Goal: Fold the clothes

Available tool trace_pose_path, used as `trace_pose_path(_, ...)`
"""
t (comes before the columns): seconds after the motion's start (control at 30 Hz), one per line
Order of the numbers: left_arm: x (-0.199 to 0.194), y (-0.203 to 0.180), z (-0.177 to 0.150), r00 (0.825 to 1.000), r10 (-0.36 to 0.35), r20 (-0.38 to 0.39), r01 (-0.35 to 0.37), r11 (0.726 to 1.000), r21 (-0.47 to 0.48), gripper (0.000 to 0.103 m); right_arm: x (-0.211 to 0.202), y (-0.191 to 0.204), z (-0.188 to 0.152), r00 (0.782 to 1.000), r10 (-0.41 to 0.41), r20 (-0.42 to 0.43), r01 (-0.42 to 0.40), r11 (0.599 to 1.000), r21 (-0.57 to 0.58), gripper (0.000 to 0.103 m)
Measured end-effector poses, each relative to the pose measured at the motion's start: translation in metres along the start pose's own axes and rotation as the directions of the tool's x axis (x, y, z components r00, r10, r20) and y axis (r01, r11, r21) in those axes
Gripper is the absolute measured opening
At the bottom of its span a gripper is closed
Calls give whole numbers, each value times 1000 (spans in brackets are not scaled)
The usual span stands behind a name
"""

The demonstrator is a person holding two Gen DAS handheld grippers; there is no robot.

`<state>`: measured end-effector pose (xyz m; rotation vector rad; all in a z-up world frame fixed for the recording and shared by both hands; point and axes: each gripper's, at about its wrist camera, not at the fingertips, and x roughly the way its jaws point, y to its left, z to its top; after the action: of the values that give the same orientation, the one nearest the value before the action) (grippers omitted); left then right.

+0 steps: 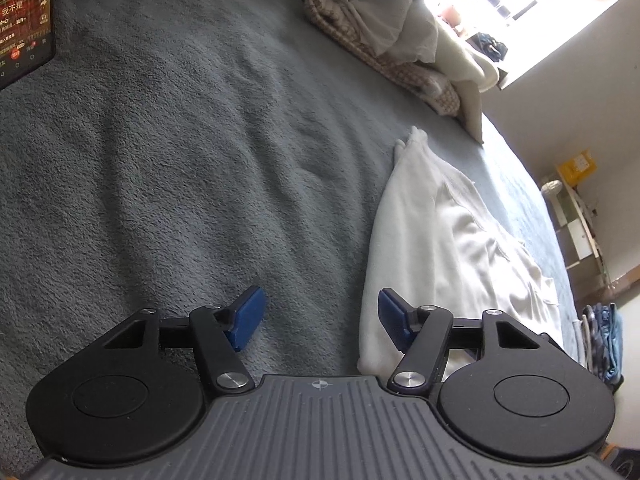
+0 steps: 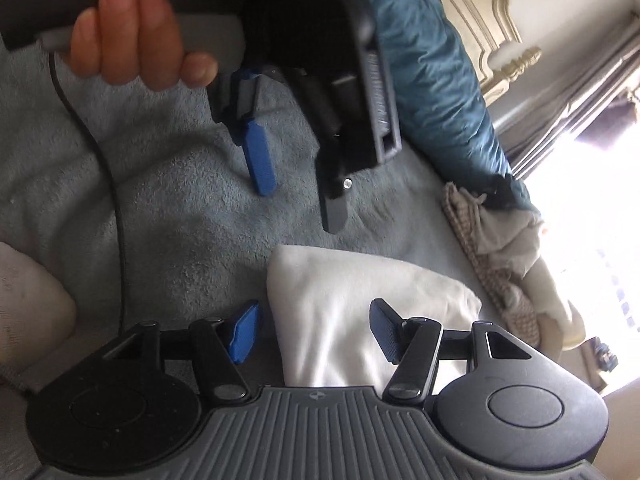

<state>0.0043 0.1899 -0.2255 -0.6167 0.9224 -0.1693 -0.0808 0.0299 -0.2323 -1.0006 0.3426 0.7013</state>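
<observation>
A white garment (image 1: 448,240) lies folded and elongated on the grey fleece bed cover (image 1: 180,160). My left gripper (image 1: 320,320) is open and empty, just above the cover, with its right finger at the garment's near left edge. In the right wrist view the same garment (image 2: 360,300) lies under my open, empty right gripper (image 2: 314,330). The left gripper (image 2: 296,184) shows there too, held by a hand, open, hovering above the cover just beyond the garment's far corner.
A pile of beige and white clothes (image 1: 392,40) lies at the far bed edge by the bright window. A tablet screen (image 1: 24,16) stands at the upper left. A teal duvet (image 2: 432,72) lies by the headboard. A black cable (image 2: 116,200) trails over the cover. Folded clothes (image 1: 604,340) lie stacked at the right.
</observation>
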Motion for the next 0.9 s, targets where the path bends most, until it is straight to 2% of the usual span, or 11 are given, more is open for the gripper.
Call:
trace_pose_path(0.23, 3, -6, 0, 1000, -9, 2, 9, 1000, 22, 64, 5, 3, 2, 999, -35, 3, 35, 999, 20, 40)
trace_pose_path(0.4, 5, -10, 1, 1000, -17, 5, 17, 999, 31, 64, 7, 7, 1, 999, -41, 1, 41, 999, -5, 35)
trace_pose_path(0.57, 6, -11, 0, 1000, -25, 8, 25, 999, 26, 65, 4, 2, 2, 999, -46, 7, 46, 998, 48, 17)
trace_pose_path(0.7, 7, -11, 0, 1000, -24, 11, 24, 1000, 11, 68, 0, -12, 2, 998, -66, 7, 64, 988, 138, 14)
trace_pose_path(0.9, 7, -10, 0, 1000, -29, 9, 28, 1000, 10, 69, 8, -4, 2, 996, -89, -26, 91, 990, 104, 18)
